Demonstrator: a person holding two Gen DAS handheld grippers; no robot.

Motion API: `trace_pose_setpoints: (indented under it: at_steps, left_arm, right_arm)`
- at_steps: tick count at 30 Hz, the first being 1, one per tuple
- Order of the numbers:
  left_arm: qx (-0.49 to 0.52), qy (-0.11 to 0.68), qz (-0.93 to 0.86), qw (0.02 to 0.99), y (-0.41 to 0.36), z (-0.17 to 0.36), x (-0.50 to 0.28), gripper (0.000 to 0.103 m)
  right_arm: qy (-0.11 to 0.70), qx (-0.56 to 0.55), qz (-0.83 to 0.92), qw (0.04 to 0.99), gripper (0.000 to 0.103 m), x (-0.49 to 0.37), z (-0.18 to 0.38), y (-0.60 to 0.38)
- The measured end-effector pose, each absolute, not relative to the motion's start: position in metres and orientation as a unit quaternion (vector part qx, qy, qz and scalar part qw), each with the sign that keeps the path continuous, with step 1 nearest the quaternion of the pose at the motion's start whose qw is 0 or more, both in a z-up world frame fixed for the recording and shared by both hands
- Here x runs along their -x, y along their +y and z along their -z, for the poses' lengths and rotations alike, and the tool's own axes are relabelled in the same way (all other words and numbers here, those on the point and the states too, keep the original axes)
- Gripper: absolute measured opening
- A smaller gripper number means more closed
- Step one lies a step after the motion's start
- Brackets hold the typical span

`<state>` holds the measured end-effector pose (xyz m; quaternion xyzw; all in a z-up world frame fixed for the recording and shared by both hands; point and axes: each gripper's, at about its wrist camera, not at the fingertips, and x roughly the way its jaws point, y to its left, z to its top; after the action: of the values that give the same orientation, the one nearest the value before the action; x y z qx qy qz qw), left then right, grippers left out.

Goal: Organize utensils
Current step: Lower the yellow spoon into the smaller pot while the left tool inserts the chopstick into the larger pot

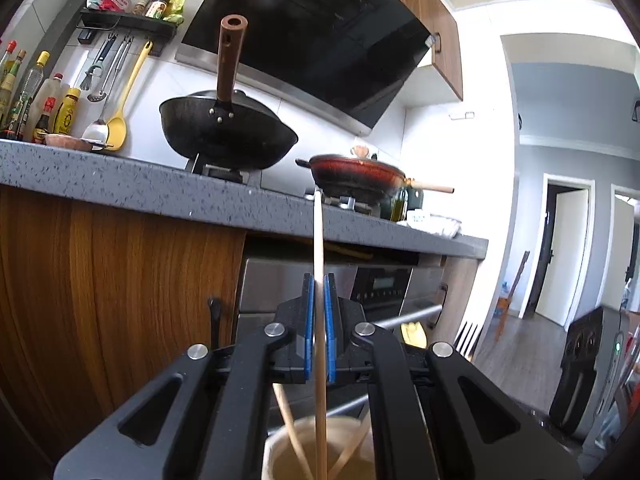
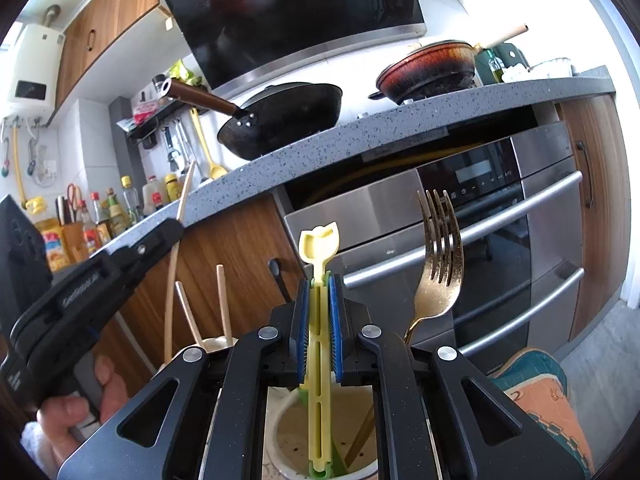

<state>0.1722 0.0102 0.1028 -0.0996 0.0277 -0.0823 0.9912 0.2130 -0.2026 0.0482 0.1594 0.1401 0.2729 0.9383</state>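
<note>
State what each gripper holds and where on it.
Left gripper: a wooden chopstick, clamped around mid-length above a cup. Right gripper: a yellow plastic utensil, clamped along its slotted handle.

A grey speckled counter (image 1: 120, 188) is seen above wood-grain cabinets (image 1: 100, 280) and a steel oven (image 2: 500, 248). A black wok (image 1: 228, 132) and a red pan (image 1: 356, 176) are set on the hob beneath a black hood (image 1: 312, 36). Bottles (image 1: 36, 96) are lined along the white tiled wall (image 1: 168, 76). A doorway (image 1: 560, 248) and wood floor (image 1: 520, 352) are lit brightly at right.
</note>
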Motion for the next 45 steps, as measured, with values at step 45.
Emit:
trace_pose_setpoints:
  at_steps: [45]
  left_arm:
    - [0.080,0.139,0.093,0.983,0.028,-0.064,-0.110,0.024]
  right_arm:
    - [0.192,-0.097,-0.223,0.951,0.011,-0.160,-0.020,-0.210]
